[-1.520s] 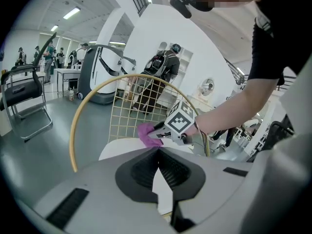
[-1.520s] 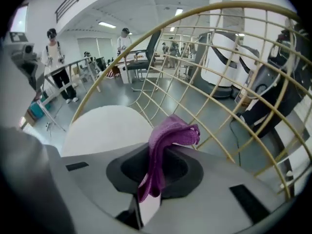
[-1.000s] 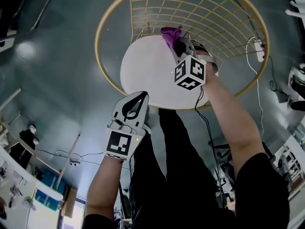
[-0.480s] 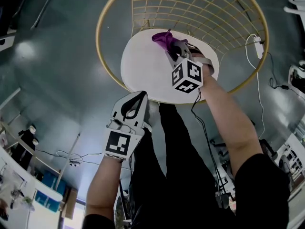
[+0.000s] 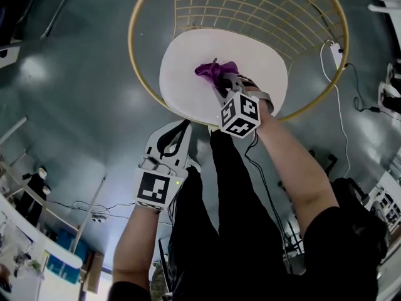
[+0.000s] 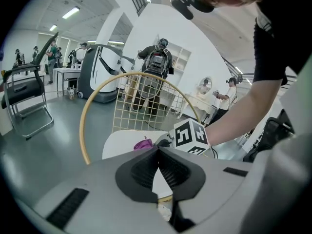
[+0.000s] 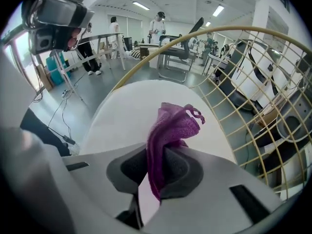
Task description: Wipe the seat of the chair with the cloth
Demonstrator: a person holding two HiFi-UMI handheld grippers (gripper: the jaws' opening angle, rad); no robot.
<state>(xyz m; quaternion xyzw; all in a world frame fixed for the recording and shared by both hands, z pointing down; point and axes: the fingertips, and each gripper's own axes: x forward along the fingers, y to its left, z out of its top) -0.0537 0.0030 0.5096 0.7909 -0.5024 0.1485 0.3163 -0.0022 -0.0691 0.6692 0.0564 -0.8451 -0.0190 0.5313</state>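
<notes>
- Comparing the head view with the two earlier ones: the right gripper, clenched on the purple cloth, has travelled from the far edge of the white seat to about its middle, coming nearer to the person.
- Head view, present state: the cloth sits over the centre of the seat, with bare white surface to its left and right. The yellow wire back rises beyond it. The left gripper hangs just off the seat's near edge, to the left, in much the same place as before.
- Left gripper view: its jaws are closed on each other with nothing between them, so it takes no part in the wipe. Past them the cloth shows on the seat, just left of the right gripper's marker cube.
- Right gripper view: the jaws pinch the cloth at its lower fold, and the free bunch stands out ahead of them against the seat. Whether the bunch presses on the surface or merely skims it cannot be settled from this angle; it probably touches.
- Finding: one far-to-near stroke appears to be under way down the middle of the seat.
- Finding: the left and right portions are judged untouched by this pass, so the wipe is part done at best. Further strokes to either side would be needed.
</notes>
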